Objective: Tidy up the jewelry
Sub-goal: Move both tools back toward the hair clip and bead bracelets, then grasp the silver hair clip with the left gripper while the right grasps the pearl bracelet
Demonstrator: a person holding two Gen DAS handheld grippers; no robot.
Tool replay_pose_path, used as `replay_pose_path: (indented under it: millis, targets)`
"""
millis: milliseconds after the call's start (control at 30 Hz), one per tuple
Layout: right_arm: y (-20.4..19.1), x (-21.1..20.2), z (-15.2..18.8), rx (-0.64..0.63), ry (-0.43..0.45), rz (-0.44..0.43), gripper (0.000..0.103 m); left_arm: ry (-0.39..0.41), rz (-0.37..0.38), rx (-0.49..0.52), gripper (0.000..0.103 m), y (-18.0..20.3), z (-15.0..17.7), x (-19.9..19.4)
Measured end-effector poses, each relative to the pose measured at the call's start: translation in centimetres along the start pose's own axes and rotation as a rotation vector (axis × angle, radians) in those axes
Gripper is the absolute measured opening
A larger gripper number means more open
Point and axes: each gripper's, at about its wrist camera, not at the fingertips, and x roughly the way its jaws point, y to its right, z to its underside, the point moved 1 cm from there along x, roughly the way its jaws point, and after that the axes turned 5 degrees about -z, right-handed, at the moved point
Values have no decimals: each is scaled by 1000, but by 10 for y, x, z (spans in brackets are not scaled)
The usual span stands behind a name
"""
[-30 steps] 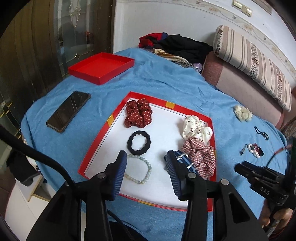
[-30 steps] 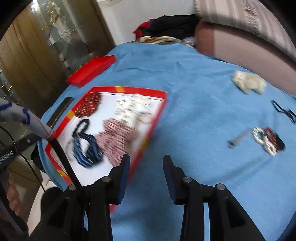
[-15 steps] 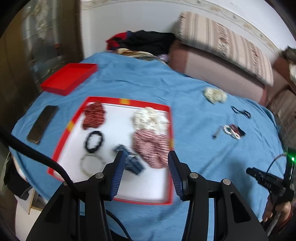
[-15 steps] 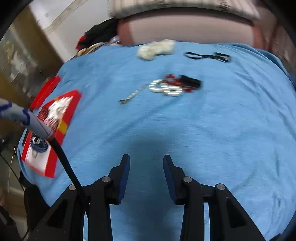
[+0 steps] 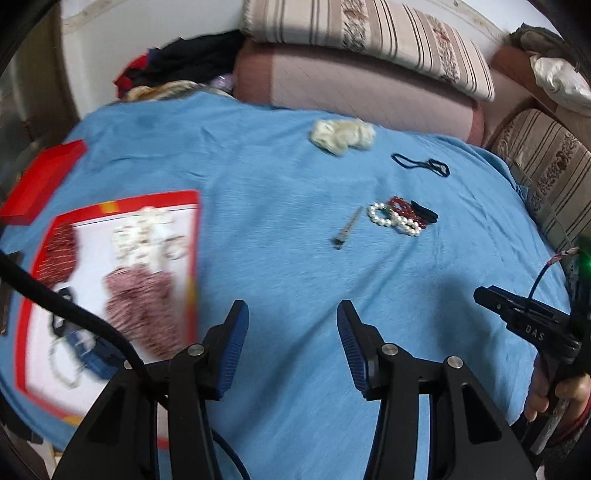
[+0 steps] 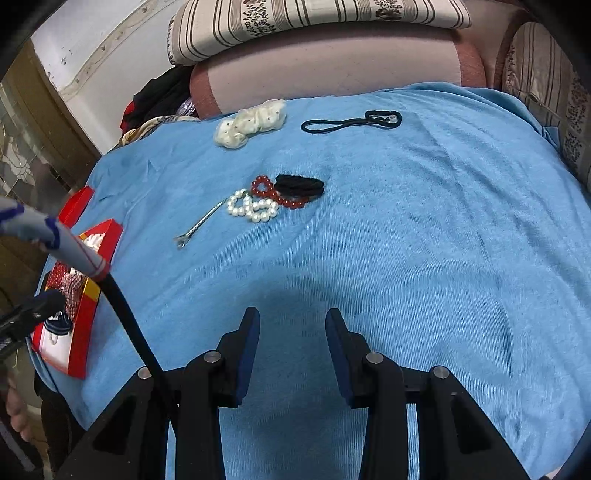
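Both grippers, left gripper (image 5: pixel 291 332) and right gripper (image 6: pixel 291 339), hover wide-fingered and empty. The white pearl bead bracelet (image 6: pixel 253 206) lies on the blue cloth (image 6: pixel 406 240), touching a red bead bracelet (image 6: pixel 273 192); pinch it by its free outer edge.

Cloth: the blue cloth (image 6: pixel 424 258) covers the whole surface I work over.
Cushions: a striped cushion (image 5: pixel 369 40) lies on top of a pink bolster (image 5: pixel 351 92) behind the cloth; another striped cushion (image 5: pixel 546 162) sits off to my right.
Clothes: a dark heap of clothes (image 5: pixel 184 66) sits in the far left corner.
Wall: the white wall (image 5: pixel 147 29) behind them is scuffed.
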Motion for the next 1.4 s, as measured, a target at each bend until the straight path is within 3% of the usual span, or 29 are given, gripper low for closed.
replay_pose_path:
  millis: [333,533,733,967,1000,1033,1067,1233,1400]
  targets:
    - [-21,39,-42,-96,13,-81,40,-54,95,61,42,29,-38,81]
    - [-29,73,-62,-174,-36,-131,40,-71,132,99,36,38,-53,112]
    - [-19,102,-68,-183,-88,-132,32,-90,164,116,35,44,-59,132]
    - [-13,104,-69,-168,-82,-148,32,-76,192,129,35,51,-62,138]
    - [-13,103,-69,-162,-82,-149,32,-74,172,141,29,54,-62,139]
    - [-13,103,-69,-155,-82,-150,32,-71,153,153,11,55,-62,139]
    - [-12,103,-70,-150,-80,-151,32,-76,132,166,10,55,-61,139]
    - [-14,93,-70,-166,-60,-151,32,-88,81,106,9,31,-57,128]
    - [-28,98,-70,-228,-56,-128,32,-109,107,37,10,7,-49,124]
